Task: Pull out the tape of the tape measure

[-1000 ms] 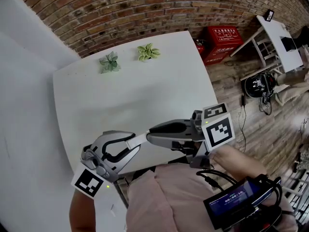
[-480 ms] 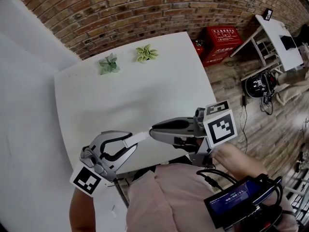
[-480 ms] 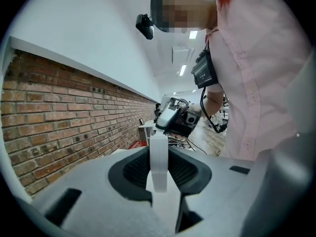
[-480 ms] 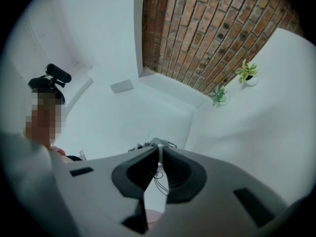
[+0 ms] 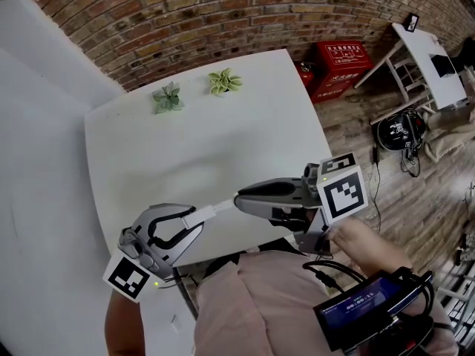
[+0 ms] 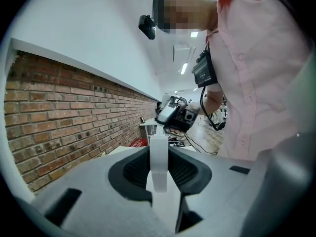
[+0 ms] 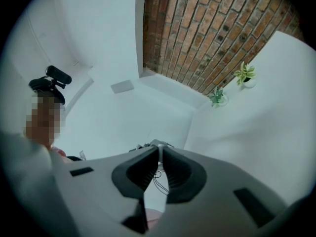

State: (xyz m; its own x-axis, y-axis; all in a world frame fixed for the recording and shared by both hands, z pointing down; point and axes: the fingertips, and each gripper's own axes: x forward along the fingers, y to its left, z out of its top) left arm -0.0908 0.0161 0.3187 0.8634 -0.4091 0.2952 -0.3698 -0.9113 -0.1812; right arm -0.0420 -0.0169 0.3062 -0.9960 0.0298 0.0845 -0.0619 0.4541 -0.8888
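Over near worktop [image 5: 223,147] edge, left to right: my left gripper [image 5: 191,217], jaws clamped on white tape measure [image 6: 158,169]; short white tape [image 5: 220,207] drawn out across gap; my right gripper [image 5: 242,199], jaws nipped on tape end. Far edge: darker potted plant [image 5: 168,97], paler potted plant [image 5: 225,81]. Floor, right: red boxes [image 5: 340,61].

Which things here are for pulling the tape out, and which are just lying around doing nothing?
For the job:
- tape measure, held in the left tool
- its tape, pinched by the right tool

Just lying about:
- darker little plant on the white table
- lighter little plant beside it
- red boxes on the floor
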